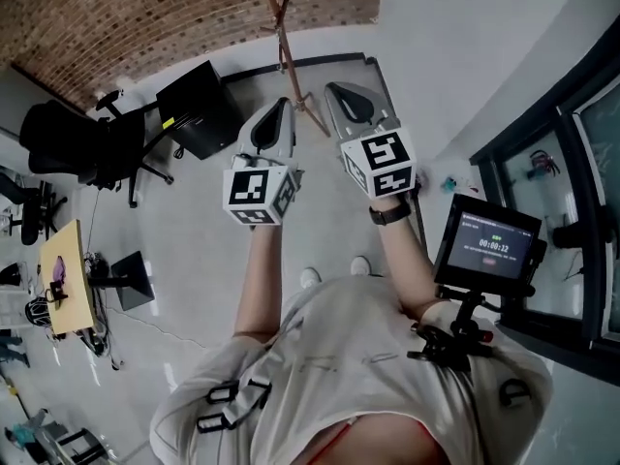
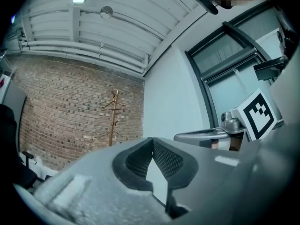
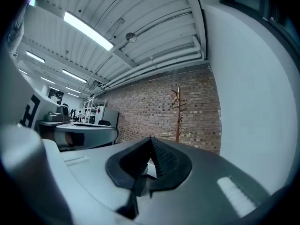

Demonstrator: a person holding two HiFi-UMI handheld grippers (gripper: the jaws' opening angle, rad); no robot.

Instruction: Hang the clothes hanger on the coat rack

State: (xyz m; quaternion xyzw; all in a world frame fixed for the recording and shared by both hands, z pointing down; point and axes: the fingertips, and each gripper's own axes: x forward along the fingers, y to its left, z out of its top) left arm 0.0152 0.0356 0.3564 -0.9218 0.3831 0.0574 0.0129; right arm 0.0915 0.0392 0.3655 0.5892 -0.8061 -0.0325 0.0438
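A wooden coat rack [image 1: 284, 37] stands far ahead at the brick wall [image 1: 145, 13], near the corner with the white wall. In the left gripper view the coat rack [image 2: 113, 118] carries thin wire hangers [image 2: 114, 108] on its pegs. It also shows small in the right gripper view as the coat rack [image 3: 178, 114]. My left gripper [image 1: 284, 105] and right gripper [image 1: 334, 90] are held side by side, pointing level at the rack. Both are shut, left gripper [image 2: 152, 142] and right gripper [image 3: 151, 142] alike, with nothing between the pads. No hanger is in either one.
A black cabinet [image 1: 199, 109] and a black office chair [image 1: 82, 143] stand at the left. A yellow desk [image 1: 68, 279] is further left. A small screen [image 1: 489, 245] is mounted at my right side, beside dark window frames [image 1: 552, 163]. Grey floor runs up to the rack.
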